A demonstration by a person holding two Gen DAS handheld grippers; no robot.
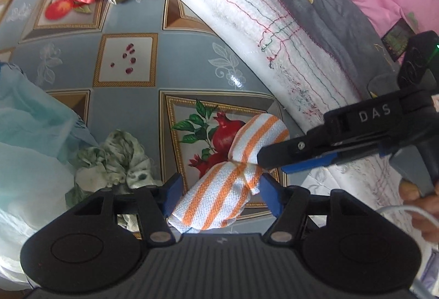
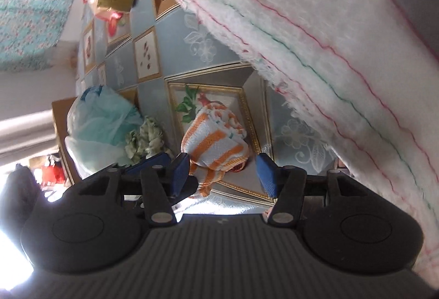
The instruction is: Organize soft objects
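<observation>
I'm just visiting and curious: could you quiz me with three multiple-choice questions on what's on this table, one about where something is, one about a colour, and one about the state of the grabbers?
1. Where does the striped cloth lie?
A. On the pomegranate picture of the tablecloth
B. On the pink bedding
C. Inside the gold packet

2. What colour are the cloth's stripes?
A. Green
B. Orange
C. Purple

3. How does the left gripper stand?
A. Clamped shut on nothing
B. Open, with the cloth between its fingers
C. Holding the gold packet

Answers:
1 A, red fruit and leaves show around the cloth.
2 B, orange bands run across white weave.
3 B, the blue pads stand apart on either side of the cloth.
</observation>
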